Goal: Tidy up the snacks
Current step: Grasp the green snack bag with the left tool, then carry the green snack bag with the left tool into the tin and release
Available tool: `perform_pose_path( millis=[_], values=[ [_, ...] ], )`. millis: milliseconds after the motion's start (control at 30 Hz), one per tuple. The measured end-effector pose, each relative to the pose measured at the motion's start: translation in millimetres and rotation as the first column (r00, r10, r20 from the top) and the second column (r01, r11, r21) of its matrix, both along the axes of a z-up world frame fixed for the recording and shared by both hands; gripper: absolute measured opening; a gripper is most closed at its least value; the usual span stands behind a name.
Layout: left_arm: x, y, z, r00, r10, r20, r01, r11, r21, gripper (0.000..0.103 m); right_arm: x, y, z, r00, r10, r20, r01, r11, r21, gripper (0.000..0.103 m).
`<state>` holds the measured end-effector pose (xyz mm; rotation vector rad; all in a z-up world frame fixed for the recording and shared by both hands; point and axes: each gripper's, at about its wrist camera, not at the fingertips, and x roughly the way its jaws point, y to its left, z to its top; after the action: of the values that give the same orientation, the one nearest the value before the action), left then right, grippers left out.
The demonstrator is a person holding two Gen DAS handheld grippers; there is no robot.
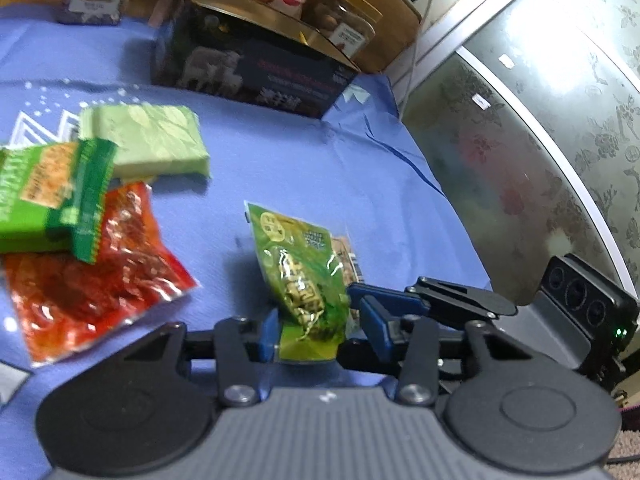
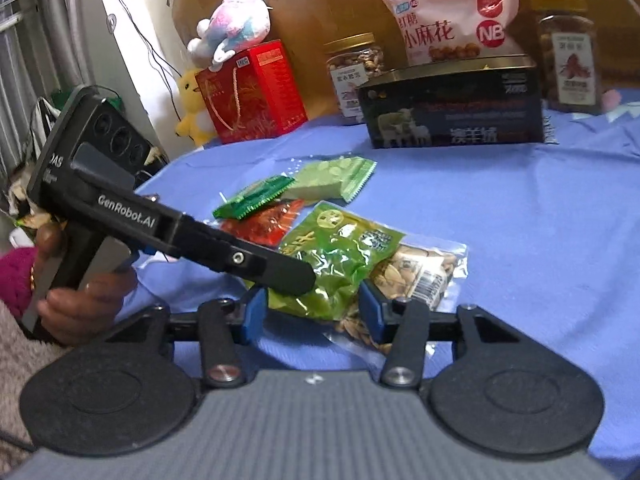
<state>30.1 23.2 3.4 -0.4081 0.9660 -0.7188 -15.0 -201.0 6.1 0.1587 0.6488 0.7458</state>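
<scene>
Clearly the bright green snack packet [image 1: 296,264], glossy, crumpled, with a clear end showing pale seeds, stands tilted up between the jaws of the left claw [image 1: 320,332], which pinches its near edge. The right claw [image 2: 314,312] straddles the same packet from the other side; its pads sit against the foil, but I cannot tell whether they press.

Ahead and to the left of the left claw, on the blue cloth [image 1: 300,160], lie a red packet [image 1: 88,280], a dark green packet [image 1: 48,200] overlapping it, and a pale green packet [image 1: 152,140] beyond. Farther ahead stands an open dark box [image 1: 256,76], with a pink bag [image 2: 448,20] behind it and nut jars [image 2: 356,76] on either side. Nothing lies between the claws and the box.
</scene>
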Motion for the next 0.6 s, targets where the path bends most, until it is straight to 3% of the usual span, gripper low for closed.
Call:
perform_pose_path(
  millis=[67,167,267,400,500,600],
  values=[
    [0.4,5.9,2.0,1.0,0.012,0.003,-0.012,1.0,0.008,0.042,4.2,6.2,1.8,1.0,0.016,0.004,-0.016,1.0,0.001,0.052],
    [1.1,13.1,2.9,0.999,0.042,-0.007,-0.041,0.998,0.054,0.052,8.5,17.9,3.6,0.998,0.058,0.014,-0.058,0.998,-0.012,0.05],
    [-1.5,23.0,6.4,0.998,0.064,0.013,-0.065,0.996,0.068,0.052,12.0,27.5,2.8,0.994,0.1,0.039,-0.099,0.994,-0.036,0.051],
    [-4.8,35.4,10.6,0.996,0.082,0.032,-0.083,0.996,0.031,0.039,14.8,24.9,2.2,0.992,0.121,0.038,-0.12,0.992,-0.03,0.051],
    [-0.9,32.5,9.6,0.997,0.075,0.022,-0.075,0.997,0.007,0.038,16.5,22.8,2.3,0.991,0.134,0.012,-0.134,0.991,0.007,0.052],
    [1.2,22.9,11.6,0.996,0.066,0.054,-0.068,0.997,0.034,0.038,12.8,32.1,3.1,0.989,0.145,0.04,-0.144,0.989,-0.019,0.052]
  ],
)
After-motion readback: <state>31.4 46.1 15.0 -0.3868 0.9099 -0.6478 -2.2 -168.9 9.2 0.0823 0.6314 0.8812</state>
